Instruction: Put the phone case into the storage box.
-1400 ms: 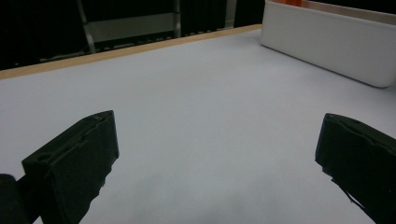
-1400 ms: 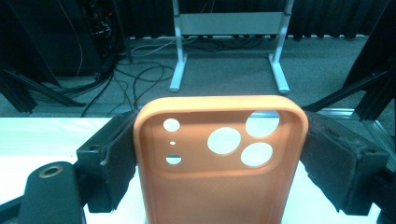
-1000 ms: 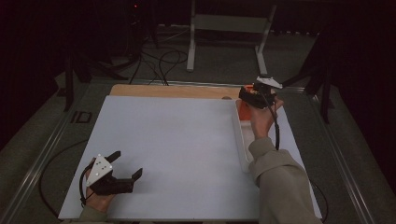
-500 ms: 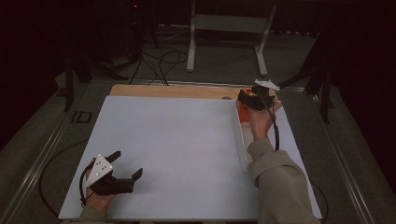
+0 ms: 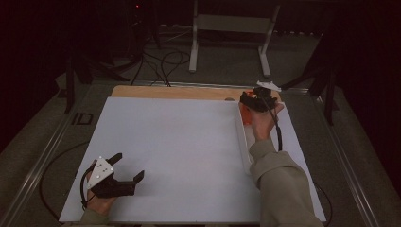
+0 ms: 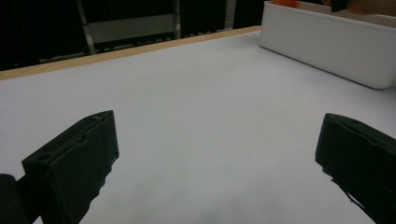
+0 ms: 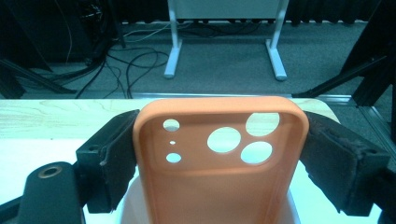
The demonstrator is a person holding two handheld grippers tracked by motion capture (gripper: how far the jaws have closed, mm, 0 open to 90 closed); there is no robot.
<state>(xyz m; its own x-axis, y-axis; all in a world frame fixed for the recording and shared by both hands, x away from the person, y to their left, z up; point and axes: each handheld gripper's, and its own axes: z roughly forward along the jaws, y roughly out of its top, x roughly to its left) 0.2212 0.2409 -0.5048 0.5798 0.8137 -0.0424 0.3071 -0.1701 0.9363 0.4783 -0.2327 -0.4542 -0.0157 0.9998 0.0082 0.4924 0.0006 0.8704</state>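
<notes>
While your right gripper (image 5: 249, 100) hangs over the far end of the white bin (image 5: 242, 142) at the right side of the tabletop (image 5: 179, 142), its jaws are clamped on the two long edges of an orange phone case (image 7: 219, 163). In the right gripper view the case stands between the black pads (image 7: 116, 154), its hollow inner side facing the camera and its camera cutouts near the top edge, with the bin's white rim just below it. In the high view a bit of orange shows under that gripper, above the bin. Your left gripper (image 5: 126, 171) rests low at the near left corner of the tabletop, well apart from the bin, with its jaws spread wide and nothing between them; in the left gripper view bare white surface lies between the two jaws.
</notes>
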